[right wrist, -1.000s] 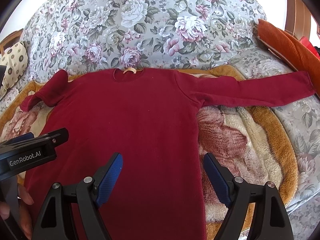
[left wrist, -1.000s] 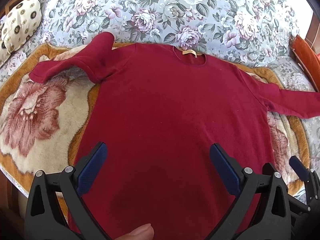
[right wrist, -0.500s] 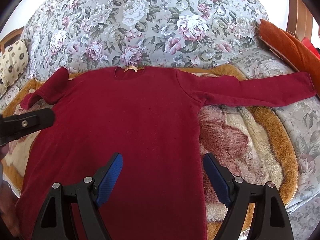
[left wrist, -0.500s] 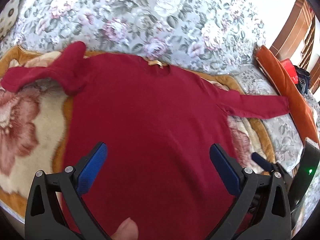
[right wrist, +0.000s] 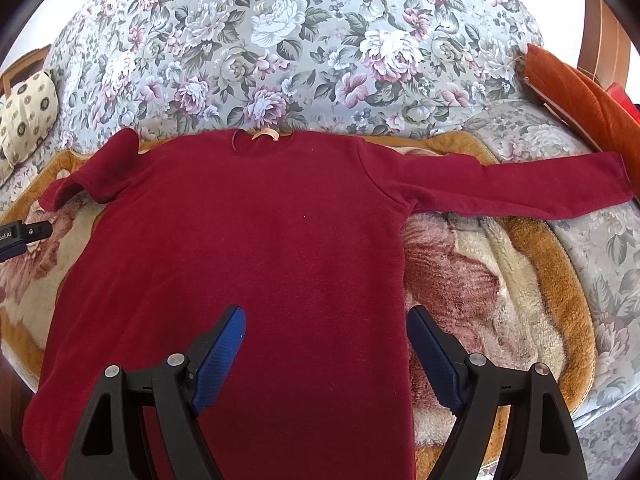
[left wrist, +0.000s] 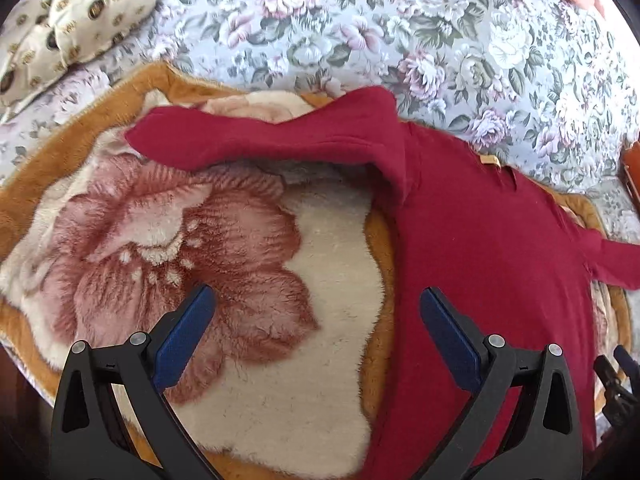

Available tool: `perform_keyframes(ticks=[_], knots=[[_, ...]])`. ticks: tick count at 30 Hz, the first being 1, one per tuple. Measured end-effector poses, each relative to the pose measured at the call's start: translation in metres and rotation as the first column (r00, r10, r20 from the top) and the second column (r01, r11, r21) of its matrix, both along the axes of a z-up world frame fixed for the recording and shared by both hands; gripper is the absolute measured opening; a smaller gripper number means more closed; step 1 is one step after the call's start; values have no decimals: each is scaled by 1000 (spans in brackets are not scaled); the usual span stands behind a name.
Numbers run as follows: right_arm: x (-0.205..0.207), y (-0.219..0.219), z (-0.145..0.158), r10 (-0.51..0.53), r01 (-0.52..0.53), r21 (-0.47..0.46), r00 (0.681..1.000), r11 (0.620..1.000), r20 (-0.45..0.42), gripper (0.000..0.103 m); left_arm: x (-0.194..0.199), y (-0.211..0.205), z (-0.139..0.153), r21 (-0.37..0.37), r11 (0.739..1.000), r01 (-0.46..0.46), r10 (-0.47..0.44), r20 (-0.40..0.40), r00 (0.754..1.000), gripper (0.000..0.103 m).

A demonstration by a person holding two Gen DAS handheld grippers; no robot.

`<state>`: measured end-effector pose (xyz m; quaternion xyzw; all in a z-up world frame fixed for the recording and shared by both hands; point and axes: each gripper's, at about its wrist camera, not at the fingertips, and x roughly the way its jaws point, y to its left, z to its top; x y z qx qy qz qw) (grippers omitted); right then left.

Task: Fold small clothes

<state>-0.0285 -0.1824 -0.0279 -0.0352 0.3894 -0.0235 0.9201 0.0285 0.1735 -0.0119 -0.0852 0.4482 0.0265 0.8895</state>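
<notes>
Dark red long-sleeved top (right wrist: 256, 248) lies flat, front up, on a plush flowered blanket (right wrist: 500, 280) over a floral bed cover (right wrist: 304, 48). Right sleeve (right wrist: 516, 188) stretched straight; left sleeve (left wrist: 256, 140) creased near the shoulder. Left tool (left wrist: 316, 336) wide open, empty, over blanket just left of the top. Right tool (right wrist: 326, 352) wide open, empty, above lower body of top.

Sweater (right wrist: 248, 248) flat on blanket (right wrist: 500, 280) (atop floral cover (right wrist: 320, 60)); pillow (left wrist: 72, 20) far left.
</notes>
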Motion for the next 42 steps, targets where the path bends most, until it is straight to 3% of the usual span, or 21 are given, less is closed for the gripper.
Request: perform_keyframes(ticks=[4, 13, 25, 27, 34, 42], knots=[[-1, -1, -1, -1, 1, 2, 1000, 1000, -1, 81, -9, -20, 8, 47, 999, 3, -4, 28, 1000, 102], [-6, -5, 2, -7, 6, 27, 999, 1000, 32, 81, -12, -55, 22, 68, 996, 51, -53, 30, 998, 102], [-14, -14, 9, -27, 19, 83, 996, 996, 86, 81, -20, -114, 23, 25, 997, 75, -76, 46, 996, 102], [-14, -14, 9, -28, 20, 90, 996, 996, 86, 81, -20, -128, 17, 75, 991, 107, -109, 19, 994, 102], [-13, -17, 9, -30, 20, 109, 996, 994, 87, 81, -24, -131, 17, 118, 989, 89, -94, 38, 995, 102], [-15, -16, 9, -32, 22, 112, 996, 993, 85, 81, -23, -125, 11, 97, 993, 60, -62, 18, 998, 102]])
